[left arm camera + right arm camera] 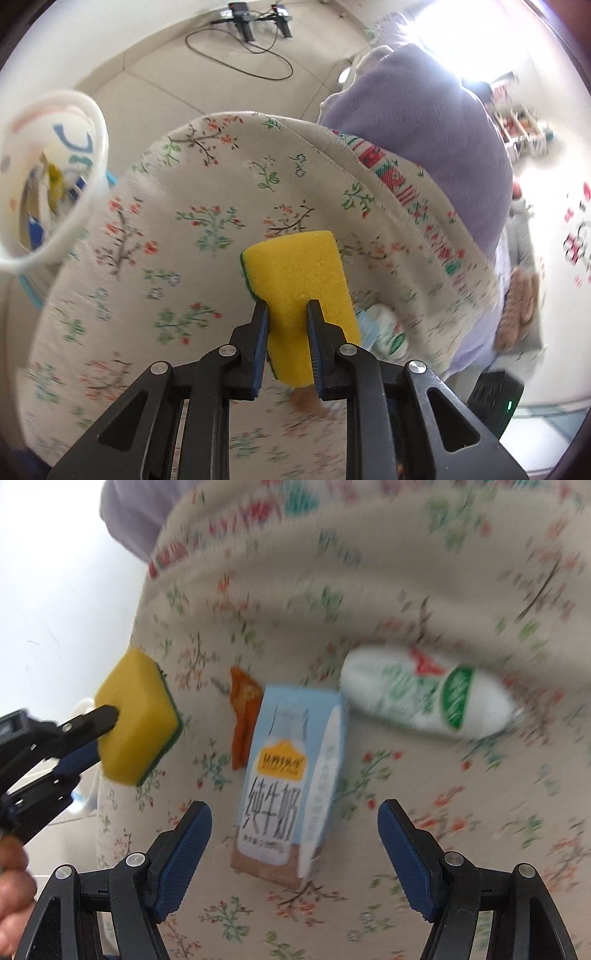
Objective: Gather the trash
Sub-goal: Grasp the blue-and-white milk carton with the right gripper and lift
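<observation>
— Which step is this?

— The left gripper point(287, 314) pinches a yellow foam sponge with a green scouring back point(301, 291), lifted off the round floral-cloth table point(207, 192). Seemingly it goes next to the white printed bin point(90, 122), at ten o'clock.

— And the right?

— The right gripper point(294, 827) hangs spread and empty over a pale-blue milk carton point(291, 771) lying at twelve o'clock. An orange wrapper point(242, 709) touches it; a white-and-green bottle point(428, 694) lies at two o'clock, crowding that pick.

light: bright, window glare upper right | blur: motion smear | edges: fisheye bending, dark vignette
</observation>
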The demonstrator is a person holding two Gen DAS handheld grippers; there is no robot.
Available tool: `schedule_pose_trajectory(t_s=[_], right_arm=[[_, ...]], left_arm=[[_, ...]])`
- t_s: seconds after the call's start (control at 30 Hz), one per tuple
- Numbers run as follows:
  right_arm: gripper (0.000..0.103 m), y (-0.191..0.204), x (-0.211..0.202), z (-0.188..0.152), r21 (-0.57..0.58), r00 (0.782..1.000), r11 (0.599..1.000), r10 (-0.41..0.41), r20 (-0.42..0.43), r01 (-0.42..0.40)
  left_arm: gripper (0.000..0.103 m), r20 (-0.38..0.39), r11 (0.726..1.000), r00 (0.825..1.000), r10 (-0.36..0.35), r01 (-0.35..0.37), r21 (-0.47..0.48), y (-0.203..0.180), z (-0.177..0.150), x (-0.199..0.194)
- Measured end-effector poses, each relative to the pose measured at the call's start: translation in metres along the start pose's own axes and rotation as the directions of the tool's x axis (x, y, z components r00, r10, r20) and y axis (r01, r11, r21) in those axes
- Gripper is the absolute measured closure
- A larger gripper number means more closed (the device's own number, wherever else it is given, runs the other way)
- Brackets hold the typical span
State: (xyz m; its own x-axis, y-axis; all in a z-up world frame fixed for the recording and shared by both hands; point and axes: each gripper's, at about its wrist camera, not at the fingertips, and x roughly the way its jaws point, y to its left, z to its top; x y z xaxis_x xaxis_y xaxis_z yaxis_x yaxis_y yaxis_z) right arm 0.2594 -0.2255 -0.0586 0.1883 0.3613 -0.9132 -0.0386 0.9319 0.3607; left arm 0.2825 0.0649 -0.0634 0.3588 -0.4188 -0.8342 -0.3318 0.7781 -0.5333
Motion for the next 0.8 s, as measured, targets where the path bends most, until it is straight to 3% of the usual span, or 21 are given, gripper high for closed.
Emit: schedule_pose_trajectory(t_s=[0.23,0.3,0.37,0.43,0.6,0.67,0.8], right_arm=[[0.025,0.013,0.035,0.003,0.015,0.998,0.999,-0.036,-0.047,0.037],[0.040,0.014,0.045,0.003,0.024,0.997,0.999,-0.034,-0.068,0.035],[0.044,0.017,0.049,0.000,0.018,0.995,0.998,-0.059,-0.079,0.060],[0.044,0.017,0.037,0.000,0.029,0.994,0.994,-0.105,-0.035,0.106],[0.045,0.011,-0.012,0.007,0.063,0.991,0.997,-0.058,0.121,0.051],[0.045,0.008,-0.032,0.010,0.068,0.980,0.998,-0.030,0.198,0.017],[0.045,0.004,-0.052,0.015,0.077,0.962,0.996,0.020,0.272,-0.042]], left_arm=[[0.081,-0.025,0.990,0.998,0.060,-0.057,0.130,-0.002,-0.017,-0.007],[0.081,-0.026,0.987,0.997,0.069,-0.065,0.144,0.001,-0.018,-0.012],[0.081,-0.026,0.986,0.997,0.069,-0.064,0.154,0.005,-0.018,-0.019],[0.081,-0.023,0.985,0.998,0.065,-0.060,0.160,0.005,-0.017,-0.023],[0.081,0.000,0.978,0.997,0.079,-0.077,0.196,0.000,-0.016,-0.027],[0.081,0.009,0.976,0.997,0.082,-0.083,0.200,0.003,-0.014,-0.032],[0.081,0.029,0.981,0.996,0.079,-0.083,0.176,0.018,-0.004,-0.045]])
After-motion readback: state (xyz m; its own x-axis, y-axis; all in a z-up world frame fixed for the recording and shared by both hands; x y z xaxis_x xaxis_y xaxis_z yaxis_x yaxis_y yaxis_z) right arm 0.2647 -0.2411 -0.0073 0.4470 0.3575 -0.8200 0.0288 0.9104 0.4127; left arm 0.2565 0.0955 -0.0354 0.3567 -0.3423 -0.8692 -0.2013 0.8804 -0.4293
